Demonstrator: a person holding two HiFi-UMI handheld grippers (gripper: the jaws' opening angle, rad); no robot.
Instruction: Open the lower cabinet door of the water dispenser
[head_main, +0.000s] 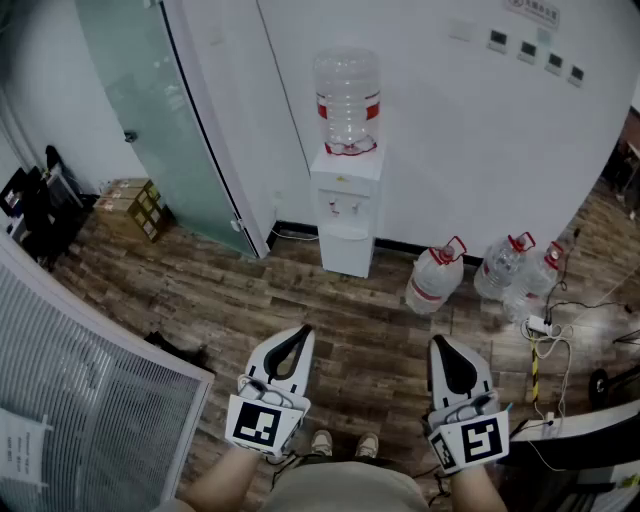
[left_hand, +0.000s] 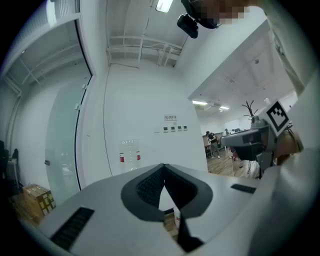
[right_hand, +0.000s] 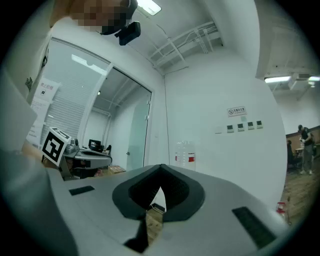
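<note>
The white water dispenser (head_main: 347, 205) stands against the far wall with a clear bottle (head_main: 347, 100) on top. Its lower cabinet door (head_main: 346, 252) is closed. Both grippers are held low and close to the person, well short of the dispenser across the wooden floor. My left gripper (head_main: 303, 332) is shut and empty, its tips meeting. My right gripper (head_main: 438, 343) is shut and empty too. Over the closed left gripper (left_hand: 164, 167) and the closed right gripper (right_hand: 161, 167) only the bottle (left_hand: 129, 156) (right_hand: 184, 156) shows; the jaws hide the cabinet.
Spare water bottles (head_main: 436, 278) (head_main: 503, 265) stand on the floor right of the dispenser. A power strip with cables (head_main: 540, 325) lies further right, beside a desk edge (head_main: 590, 435). A glass door (head_main: 150, 110) and cardboard boxes (head_main: 135, 205) are at the left, a slatted partition (head_main: 80, 400) nearby.
</note>
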